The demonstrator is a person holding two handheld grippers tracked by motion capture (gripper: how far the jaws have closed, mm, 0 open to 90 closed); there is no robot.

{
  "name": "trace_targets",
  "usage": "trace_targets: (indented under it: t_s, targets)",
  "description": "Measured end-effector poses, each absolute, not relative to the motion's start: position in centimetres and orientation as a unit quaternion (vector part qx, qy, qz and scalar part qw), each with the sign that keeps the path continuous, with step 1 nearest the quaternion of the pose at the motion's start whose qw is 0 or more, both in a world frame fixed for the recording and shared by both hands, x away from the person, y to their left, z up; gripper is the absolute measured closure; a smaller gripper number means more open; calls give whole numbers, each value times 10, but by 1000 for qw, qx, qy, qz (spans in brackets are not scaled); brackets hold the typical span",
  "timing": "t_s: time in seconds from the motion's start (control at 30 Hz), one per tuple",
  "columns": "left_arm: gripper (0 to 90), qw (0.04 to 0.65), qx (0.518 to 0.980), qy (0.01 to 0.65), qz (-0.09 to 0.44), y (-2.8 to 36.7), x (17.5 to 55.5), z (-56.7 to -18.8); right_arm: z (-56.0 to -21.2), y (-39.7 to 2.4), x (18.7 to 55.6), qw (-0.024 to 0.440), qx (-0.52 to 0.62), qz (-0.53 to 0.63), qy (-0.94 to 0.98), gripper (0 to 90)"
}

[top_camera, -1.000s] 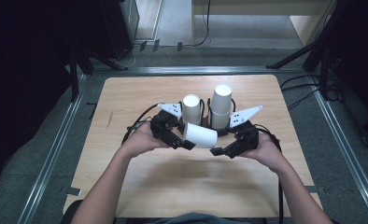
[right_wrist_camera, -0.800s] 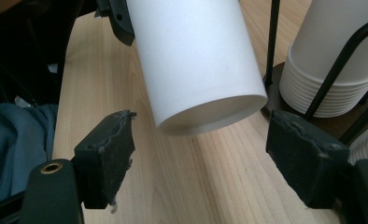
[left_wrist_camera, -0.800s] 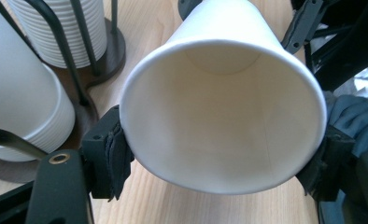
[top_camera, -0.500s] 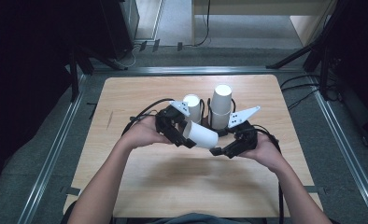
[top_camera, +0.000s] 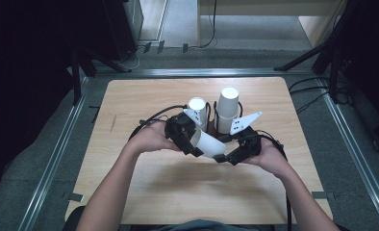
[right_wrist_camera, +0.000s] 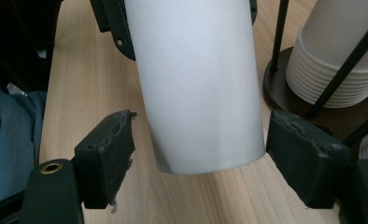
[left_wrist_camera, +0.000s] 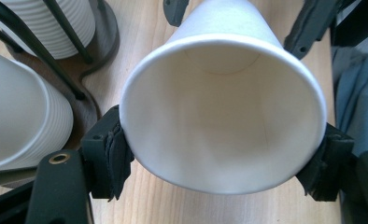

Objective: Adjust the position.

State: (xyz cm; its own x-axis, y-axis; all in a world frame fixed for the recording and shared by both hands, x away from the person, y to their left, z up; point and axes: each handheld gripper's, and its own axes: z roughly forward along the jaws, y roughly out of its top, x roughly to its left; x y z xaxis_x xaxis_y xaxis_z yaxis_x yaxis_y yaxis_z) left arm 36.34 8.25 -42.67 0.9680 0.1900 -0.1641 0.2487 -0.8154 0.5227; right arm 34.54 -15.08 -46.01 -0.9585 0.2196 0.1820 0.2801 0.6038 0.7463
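Left hand-held gripper (left_wrist_camera: 224,158) clamping cup (left_wrist_camera: 224,116) rim

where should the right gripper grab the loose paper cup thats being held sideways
Take the paper cup near its closed base end, fingers on opposite sides of the wall. The cup lies sideways with its open rim already clamped by the left gripper. The base points at the right gripper, whose fingers stand open on either side, so closing there should work.

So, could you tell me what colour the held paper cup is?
Plain white paper cup, inside and out; clearest in the left gripper view.
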Motion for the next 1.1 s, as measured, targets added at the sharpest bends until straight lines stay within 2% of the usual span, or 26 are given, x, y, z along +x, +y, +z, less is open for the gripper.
trace_targets:
  t_s: [0.47,0.83,1.1]
  targets:
    - [243,255,959,108,-61,75,362,-436,-467,-148,346,43,-139,-411,-900,243]
    - [233,261,958,100,-66,68,359,-436,-470,-140,342,46,-119,-400,-907,317]
    - [233,257,958,103,-70,66,358,-438,-471,-138,341,49,-117,-389,-912,322]
